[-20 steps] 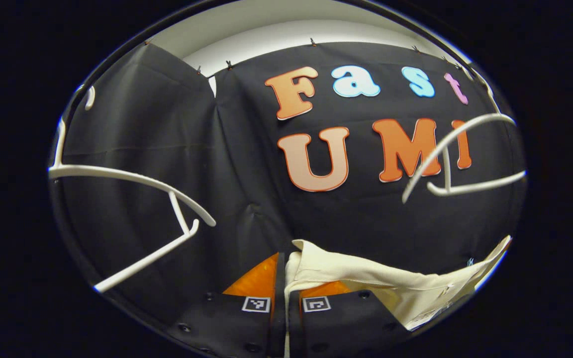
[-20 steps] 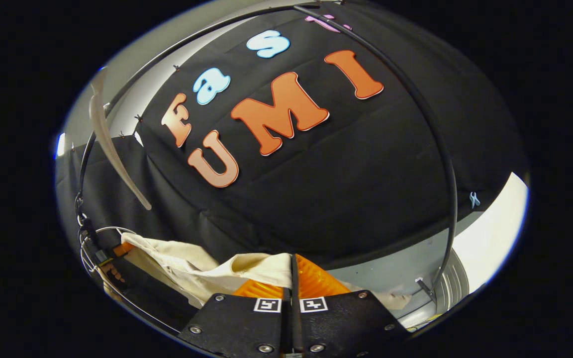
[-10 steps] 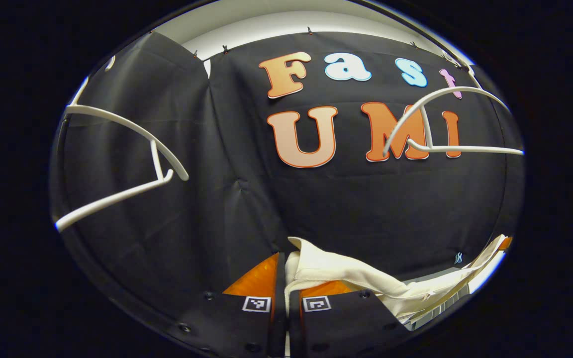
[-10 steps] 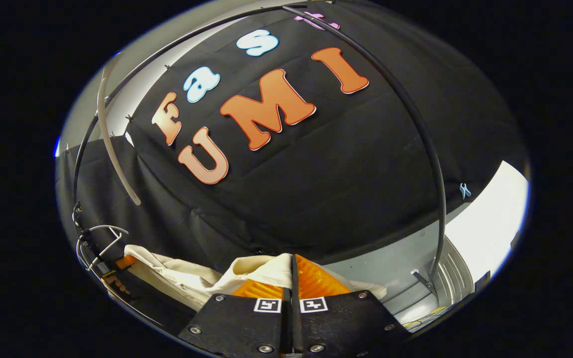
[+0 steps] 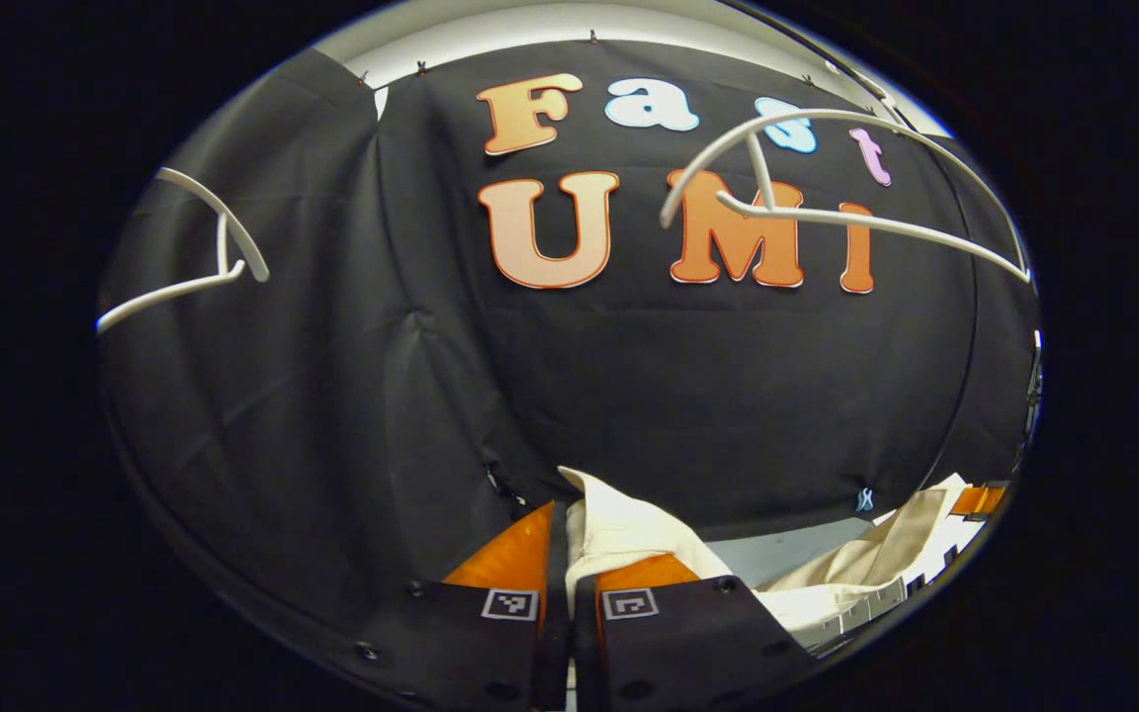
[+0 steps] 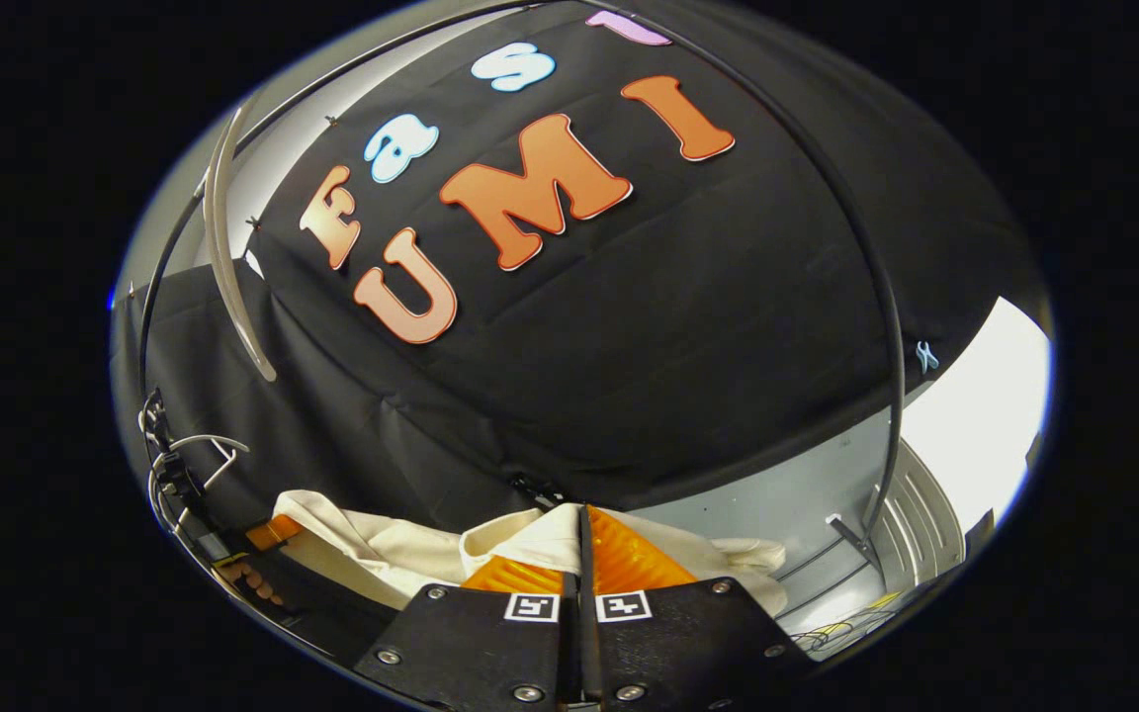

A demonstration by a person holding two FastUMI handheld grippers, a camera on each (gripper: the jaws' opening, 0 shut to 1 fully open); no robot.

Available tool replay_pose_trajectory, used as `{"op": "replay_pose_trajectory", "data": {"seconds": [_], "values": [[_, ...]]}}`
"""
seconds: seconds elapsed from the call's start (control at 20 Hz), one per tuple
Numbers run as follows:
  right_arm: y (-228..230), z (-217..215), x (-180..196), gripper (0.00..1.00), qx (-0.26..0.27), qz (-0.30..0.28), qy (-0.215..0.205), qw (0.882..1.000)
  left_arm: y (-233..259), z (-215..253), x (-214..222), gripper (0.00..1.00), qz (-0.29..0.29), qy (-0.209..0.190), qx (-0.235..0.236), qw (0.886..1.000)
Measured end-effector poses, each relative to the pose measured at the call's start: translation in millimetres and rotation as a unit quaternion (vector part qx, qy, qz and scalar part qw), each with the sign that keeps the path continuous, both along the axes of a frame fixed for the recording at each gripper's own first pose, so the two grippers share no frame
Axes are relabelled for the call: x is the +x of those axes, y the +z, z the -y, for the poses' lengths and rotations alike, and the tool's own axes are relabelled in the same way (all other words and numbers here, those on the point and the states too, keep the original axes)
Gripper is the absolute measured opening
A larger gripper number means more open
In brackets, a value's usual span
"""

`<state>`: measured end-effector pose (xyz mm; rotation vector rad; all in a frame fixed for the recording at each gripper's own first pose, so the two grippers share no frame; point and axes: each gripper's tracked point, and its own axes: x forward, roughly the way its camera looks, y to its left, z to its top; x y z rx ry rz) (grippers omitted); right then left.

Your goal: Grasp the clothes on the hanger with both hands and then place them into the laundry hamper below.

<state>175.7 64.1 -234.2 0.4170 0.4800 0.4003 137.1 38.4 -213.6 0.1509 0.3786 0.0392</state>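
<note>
left gripper view: left gripper (image 5: 563, 539) is pinching the cream cotton shirt (image 5: 619, 529), bare white plastic hangers (image 5: 807, 198) hanging overhead | right gripper view: right gripper (image 6: 579, 549) is clamping that shirt (image 6: 382, 554) too | progress: it's looking off the hanger, hamper drop's still to come

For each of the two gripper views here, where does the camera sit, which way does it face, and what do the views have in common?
Left gripper view: rides on the left gripper, facing the black cloth wall; bare white plastic hangers above; its closed fingers pinch the cream fabric garment.
Right gripper view: rides on the right gripper, tilted toward the same wall, past a black curved rail; its fingers pinch the garment; the left gripper and a hand show at lower left.
Shared: the garment stretched between both grippers, the wall.
</note>
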Motion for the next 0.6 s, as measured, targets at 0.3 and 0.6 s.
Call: {"op": "replay_pose_trajectory", "data": {"seconds": [0.3, 0.6], "values": [[-20, -33, -12, 0.00, -0.003, -0.021, 0.016, 1.000, -47, 38, -11, 0.10, -0.050, -0.021, -0.029, 0.998], [-46, -49, -24, 0.00, -0.023, -0.037, 0.002, 0.999, -93, 54, -28, 0.10, -0.102, -0.010, -0.073, 0.992]]}}
